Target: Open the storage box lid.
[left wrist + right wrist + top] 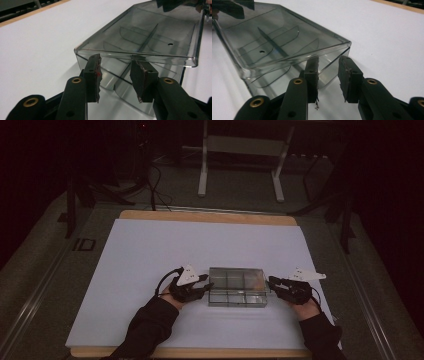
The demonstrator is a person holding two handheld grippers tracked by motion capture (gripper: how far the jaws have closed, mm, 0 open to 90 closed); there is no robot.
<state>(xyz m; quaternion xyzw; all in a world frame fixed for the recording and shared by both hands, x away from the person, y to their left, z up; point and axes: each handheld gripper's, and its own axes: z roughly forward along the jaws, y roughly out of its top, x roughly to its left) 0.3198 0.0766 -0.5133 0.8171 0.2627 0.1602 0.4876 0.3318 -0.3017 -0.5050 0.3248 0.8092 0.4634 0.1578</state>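
White tabletop (150, 250) – clear compartment box (237, 286) between left hand-held gripper (208, 285) and right hand-held gripper (271, 282), both jaws apart.

A white sheet (150, 250) covers the desk (200, 353) under the left tongs (207, 285) and the right tongs (272, 281) and spreads well beyond them on every side. A wooden edge (200, 216) of the desk shows far ahead of the tongs. Past it, on the grey floor (240, 195), stands a pale metal frame (202, 170). Dark cables (155, 185) lie ahead and to the left of the left tongs.
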